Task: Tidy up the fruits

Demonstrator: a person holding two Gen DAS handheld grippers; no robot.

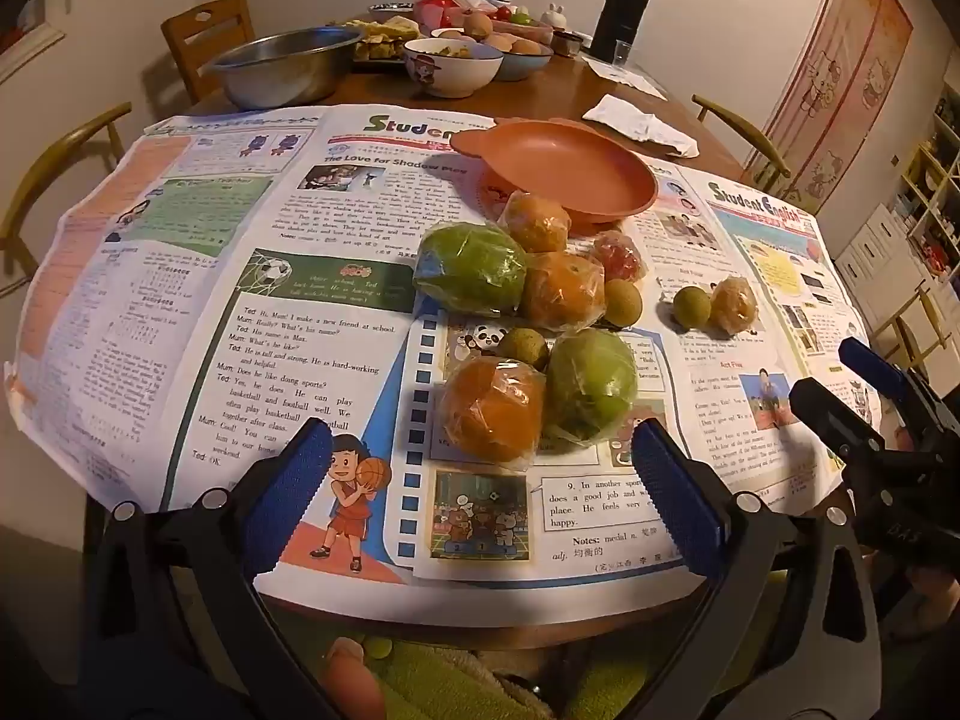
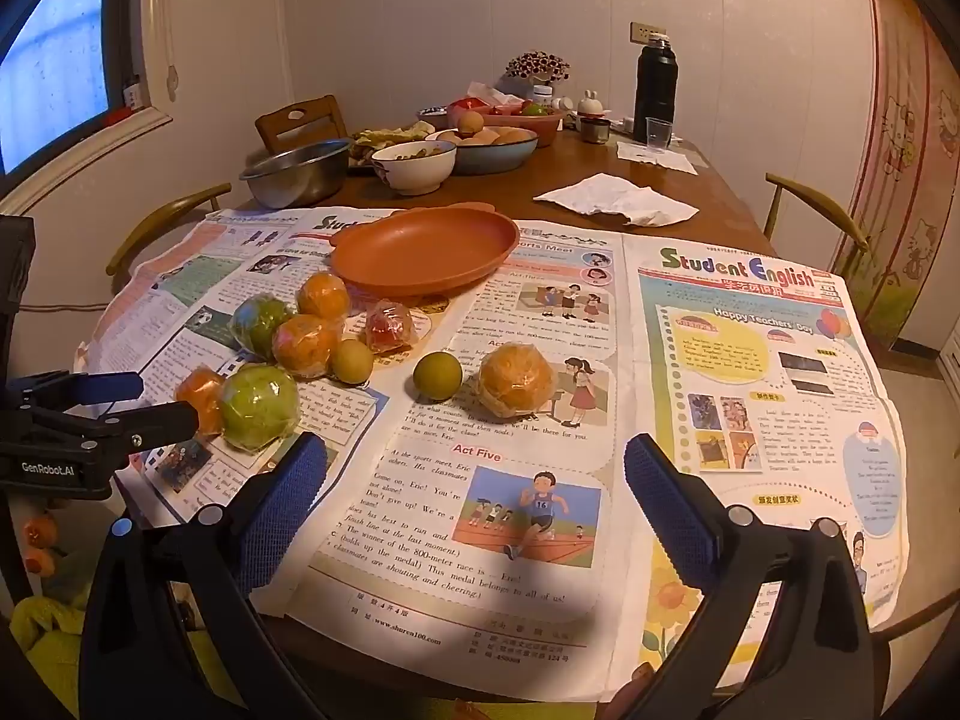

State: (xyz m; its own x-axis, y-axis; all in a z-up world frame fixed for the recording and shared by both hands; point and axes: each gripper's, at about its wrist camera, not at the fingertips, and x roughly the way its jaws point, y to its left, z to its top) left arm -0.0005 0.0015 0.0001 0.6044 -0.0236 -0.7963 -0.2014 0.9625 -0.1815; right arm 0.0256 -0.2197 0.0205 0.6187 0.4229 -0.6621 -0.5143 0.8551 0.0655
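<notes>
Nothing is sorted yet: the orange plate point(image 2: 420, 252) at upper centre is sitting seemingly empty, the wrapped fruits point(image 1: 528, 324) are lying mid-frame on newspaper point(image 2: 750, 420), and the left gripper point(image 1: 480, 492) and right gripper point(image 2: 474, 492) are both gaping wide, holding nothing.

Home dining room. Wooden dining table point(image 2: 708, 192) with wooden chairs point(image 2: 300, 120) around it. At the table's 12 o'clock end: a steel basin point(image 2: 297, 174), bowls of food point(image 2: 414, 165), a black thermos point(image 2: 655, 87), a dried flower bunch point(image 2: 537, 66). Cartoon-cat door curtain point(image 2: 912, 138) at 2 o'clock. Window point(image 2: 54, 60) at 10 o'clock. Student newspapers point(image 2: 750, 360) cover the near tabletop.
</notes>
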